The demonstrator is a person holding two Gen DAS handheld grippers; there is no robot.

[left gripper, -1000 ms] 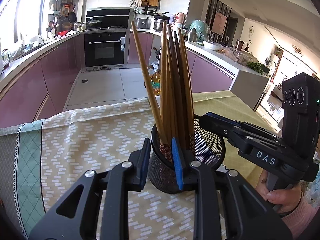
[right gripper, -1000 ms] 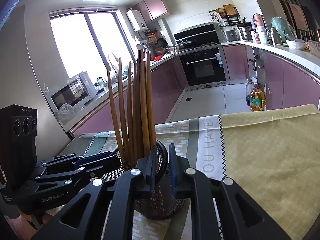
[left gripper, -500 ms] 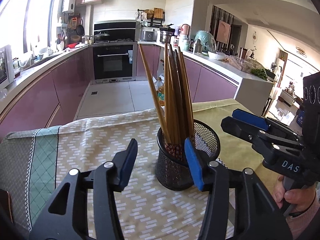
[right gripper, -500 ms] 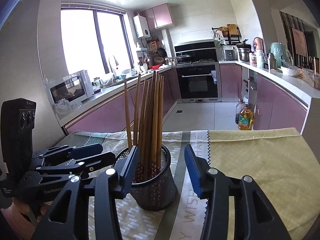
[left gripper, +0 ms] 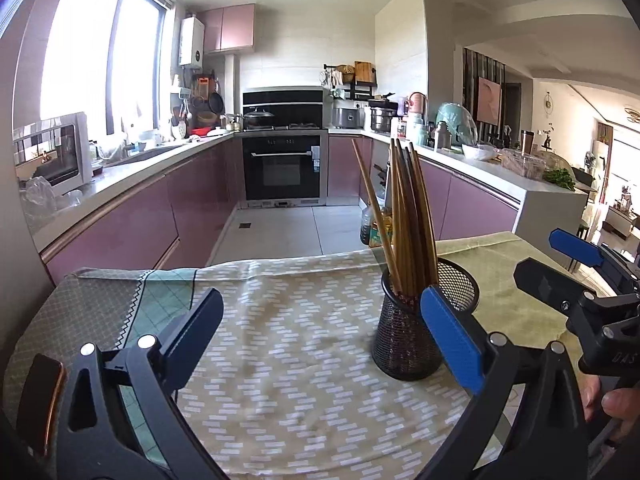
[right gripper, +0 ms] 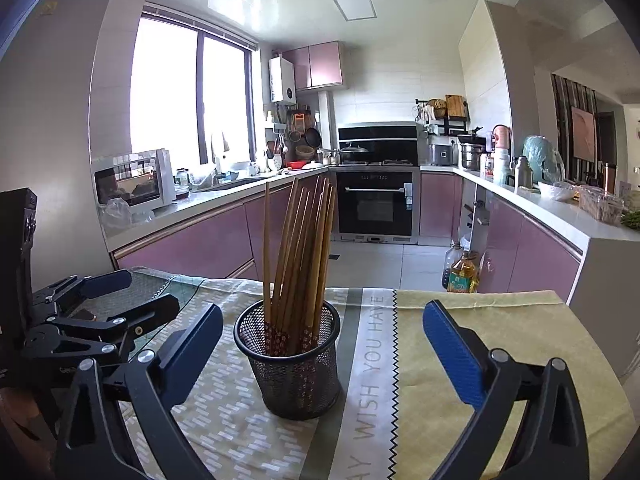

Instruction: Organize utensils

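Note:
A black mesh holder (left gripper: 400, 340) (right gripper: 292, 372) stands upright on the patterned tablecloth (left gripper: 300, 320), with several wooden chopsticks (left gripper: 404, 220) (right gripper: 300, 248) standing in it, red-patterned ends down. My left gripper (left gripper: 320, 332) is to the holder's left. Its jaws are opening wide, nothing is between them, and its right finger overlaps the holder's near side in the picture. My right gripper (right gripper: 324, 344) faces the holder from just behind it, jaws opening wide, pads clear of the mesh. Each gripper also shows in the other's view: the right gripper (left gripper: 560, 268) and the left gripper (right gripper: 132, 296).
The table's far edge (right gripper: 460, 294) drops to a tiled kitchen floor with oil bottles (right gripper: 460, 272). Purple cabinets, an oven (left gripper: 284, 168) and crowded counters lie beyond. A dark flat object (left gripper: 40, 400) lies at the table's near left.
Both grippers went from nearly shut around the chopsticks and the holder's rim to wide open. Both drew back and tilted up, leaving the holder standing free.

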